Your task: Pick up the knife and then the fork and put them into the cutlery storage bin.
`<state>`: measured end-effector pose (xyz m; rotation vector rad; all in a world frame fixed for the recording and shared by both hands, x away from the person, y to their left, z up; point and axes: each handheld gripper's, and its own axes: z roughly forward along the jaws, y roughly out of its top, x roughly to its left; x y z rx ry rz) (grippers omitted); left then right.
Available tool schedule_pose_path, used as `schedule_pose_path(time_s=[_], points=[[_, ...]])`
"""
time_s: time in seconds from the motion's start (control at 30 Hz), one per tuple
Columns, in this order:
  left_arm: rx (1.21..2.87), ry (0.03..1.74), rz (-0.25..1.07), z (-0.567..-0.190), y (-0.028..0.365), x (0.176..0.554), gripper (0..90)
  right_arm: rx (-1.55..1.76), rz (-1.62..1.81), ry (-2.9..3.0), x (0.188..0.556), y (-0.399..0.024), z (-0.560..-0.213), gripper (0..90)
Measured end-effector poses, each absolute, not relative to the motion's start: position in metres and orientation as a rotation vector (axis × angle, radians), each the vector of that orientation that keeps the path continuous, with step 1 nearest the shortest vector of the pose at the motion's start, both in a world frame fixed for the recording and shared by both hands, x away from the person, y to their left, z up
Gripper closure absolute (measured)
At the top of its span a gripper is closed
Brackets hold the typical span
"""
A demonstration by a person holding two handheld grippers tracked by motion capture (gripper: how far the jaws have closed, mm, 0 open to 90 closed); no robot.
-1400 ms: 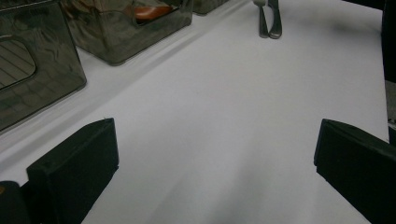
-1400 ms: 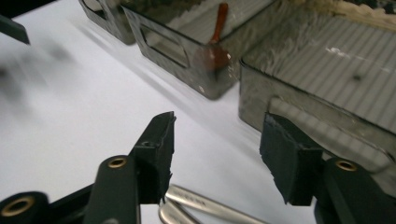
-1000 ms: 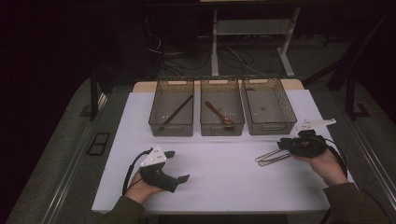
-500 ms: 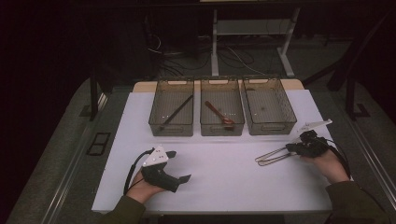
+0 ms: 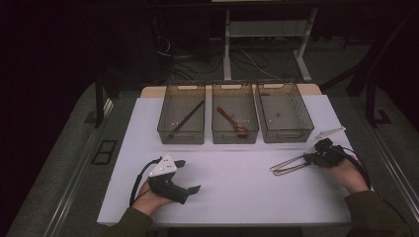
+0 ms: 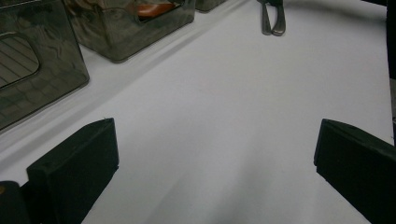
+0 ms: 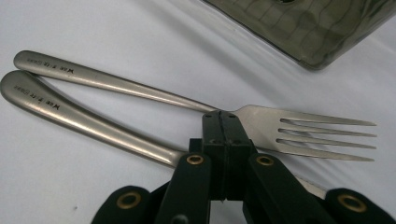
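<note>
Metal forks (image 7: 116,86) are lying unsorted beside the right bin (image 5: 291,134); I'm pressing my right gripper (image 7: 224,123) jaws together at one neck, left gripper (image 6: 217,142) idling spread.

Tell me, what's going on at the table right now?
Left gripper open, idle on white table. Right gripper shut above two forks, grip on them unclear. Three bins beyond; path clear.
</note>
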<state>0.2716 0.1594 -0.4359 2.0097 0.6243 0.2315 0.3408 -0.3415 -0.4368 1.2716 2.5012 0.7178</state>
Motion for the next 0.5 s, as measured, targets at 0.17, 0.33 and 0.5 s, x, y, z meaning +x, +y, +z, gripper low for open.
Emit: schedule_pose_path(time_s=[0.17, 0.33, 0.5], points=[[2.014, 0.623, 0.227, -0.436, 0.158, 0.271, 0.0, 1.274, 0.714, 2.525, 0.338, -0.342, -0.436, 89.0], [2.011, 0.625, 0.227, -0.436, 0.159, 0.271, 0.0, 1.280, 0.708, 2.558, 0.334, -0.342, -0.434, 89.0], [2.012, 0.621, 0.224, -0.436, 0.159, 0.271, 0.0, 1.280, 0.688, 2.584, 0.329, -0.340, -0.433, 89.0]])
